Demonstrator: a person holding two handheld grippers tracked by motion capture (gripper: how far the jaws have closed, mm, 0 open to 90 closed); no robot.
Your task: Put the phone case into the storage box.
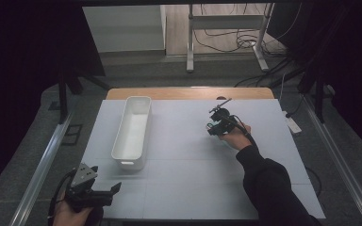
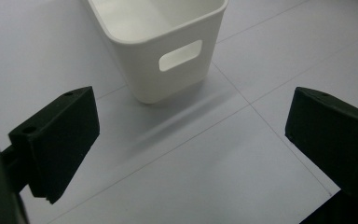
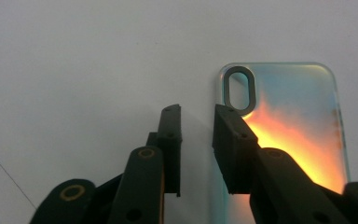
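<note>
Plainly, the main risk is judged to be a failed pickup: the phone case [image 3: 284, 140] lies flat on the table [image 1: 188, 188], so its thin edge may slip off a jaw and be pushed across the smooth surface instead of being lifted. The white bin [image 1: 133, 132] stands well apart, to the left. The right tool [image 3: 198, 140] is set over the case's long edge beside the camera cutout, its 2 jaws narrowly parted with 1 above the case and 1 above bare table, nothing gripped. The left tool [image 2: 191, 135] is held wide and empty near the bin's end.
</note>
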